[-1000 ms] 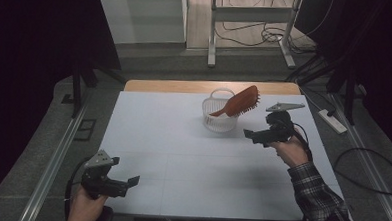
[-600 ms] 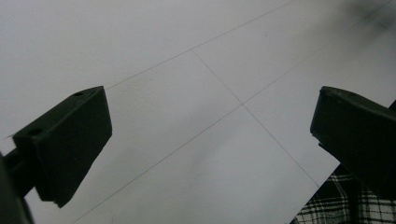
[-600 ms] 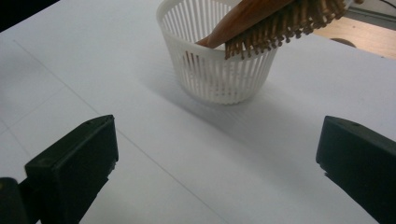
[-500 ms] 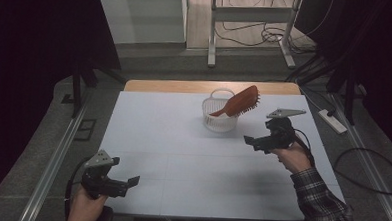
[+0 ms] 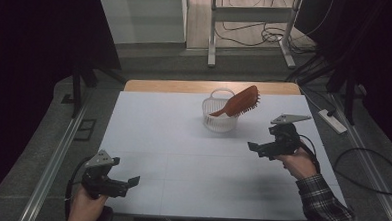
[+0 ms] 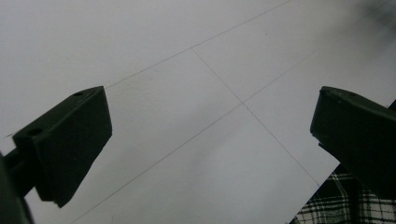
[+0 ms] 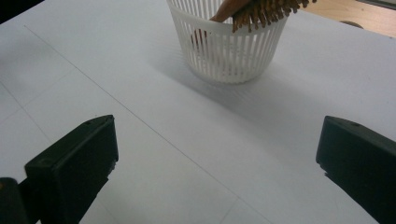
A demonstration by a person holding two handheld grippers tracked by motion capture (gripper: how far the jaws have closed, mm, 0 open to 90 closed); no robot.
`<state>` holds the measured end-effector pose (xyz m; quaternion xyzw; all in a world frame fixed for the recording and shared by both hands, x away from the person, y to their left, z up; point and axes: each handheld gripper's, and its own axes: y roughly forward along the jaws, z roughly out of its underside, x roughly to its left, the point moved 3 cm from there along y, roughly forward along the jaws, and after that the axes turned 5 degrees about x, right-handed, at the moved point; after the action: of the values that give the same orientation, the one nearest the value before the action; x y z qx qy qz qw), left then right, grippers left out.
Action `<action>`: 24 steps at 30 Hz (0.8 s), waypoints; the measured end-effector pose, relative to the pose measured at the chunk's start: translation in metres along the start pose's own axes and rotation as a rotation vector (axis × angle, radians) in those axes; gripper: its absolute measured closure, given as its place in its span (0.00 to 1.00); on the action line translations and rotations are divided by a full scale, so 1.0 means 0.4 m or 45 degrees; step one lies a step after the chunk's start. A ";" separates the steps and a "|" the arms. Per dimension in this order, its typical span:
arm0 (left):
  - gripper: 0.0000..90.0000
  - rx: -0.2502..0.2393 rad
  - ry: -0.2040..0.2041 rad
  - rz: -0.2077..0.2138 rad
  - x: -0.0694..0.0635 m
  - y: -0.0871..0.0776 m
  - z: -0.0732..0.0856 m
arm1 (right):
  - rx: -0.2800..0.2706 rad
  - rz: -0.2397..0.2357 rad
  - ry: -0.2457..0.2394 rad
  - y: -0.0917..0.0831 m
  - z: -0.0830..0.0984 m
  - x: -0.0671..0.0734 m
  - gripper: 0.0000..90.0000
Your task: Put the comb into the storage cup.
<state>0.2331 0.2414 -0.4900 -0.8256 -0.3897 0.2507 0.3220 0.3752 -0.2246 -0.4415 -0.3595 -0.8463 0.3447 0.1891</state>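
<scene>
High view dim; surroundings near black, desk [image 5: 182, 155] pale grey and evenly lit; soft shadow under right gripper [image 5: 262, 148] on desk; no glare. Right gripper view brighter; basket [image 7: 227, 44] casts soft shadow toward camera; near fingers [image 7: 74, 168] blurred. Left gripper view: fingers [image 6: 65, 140] soft-edged, top right corner darkened and out of focus.
</scene>
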 end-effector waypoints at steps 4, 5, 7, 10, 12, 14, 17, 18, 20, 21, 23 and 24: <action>0.00 0.001 0.001 0.000 0.000 0.000 0.000 | 0.008 0.009 0.003 -0.007 0.015 -0.001 0.00; 0.00 0.001 0.000 -0.001 0.000 0.000 0.000 | 0.016 0.014 0.001 -0.009 0.019 -0.001 0.00; 0.00 0.002 -0.001 -0.001 0.000 0.000 0.000 | 0.023 0.017 0.005 -0.010 0.028 -0.002 0.00; 0.00 0.001 -0.003 -0.002 0.000 0.000 0.000 | 0.036 0.028 0.007 -0.012 0.040 -0.005 0.00; 0.00 0.001 -0.004 -0.002 0.000 0.000 0.000 | 0.045 0.028 0.010 -0.013 0.048 -0.007 0.00; 0.00 0.001 -0.005 -0.002 0.000 0.000 0.000 | 0.049 0.029 0.014 -0.015 0.055 -0.007 0.00; 0.00 0.001 -0.004 -0.002 0.000 0.000 0.000 | 0.056 0.029 0.015 -0.019 0.065 -0.006 0.00; 0.00 0.001 -0.004 -0.003 0.000 0.000 0.000 | 0.056 0.028 0.013 -0.020 0.069 -0.006 0.00; 0.00 0.000 -0.005 -0.002 0.001 0.000 0.000 | 0.063 0.028 0.017 -0.024 0.075 -0.005 0.00; 0.00 0.000 -0.005 -0.002 0.001 0.000 0.000 | 0.062 0.026 0.018 -0.026 0.079 -0.006 0.00; 0.00 0.000 -0.004 -0.003 0.000 0.000 0.000 | 0.072 0.035 0.019 -0.028 0.086 -0.007 0.00; 0.00 0.001 -0.004 -0.003 0.000 0.000 0.000 | 0.074 0.037 0.018 -0.030 0.090 -0.008 0.00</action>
<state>0.2333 0.2415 -0.4901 -0.8247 -0.3911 0.2517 0.3219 0.3511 -0.2491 -0.4580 -0.3685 -0.8292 0.3693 0.2007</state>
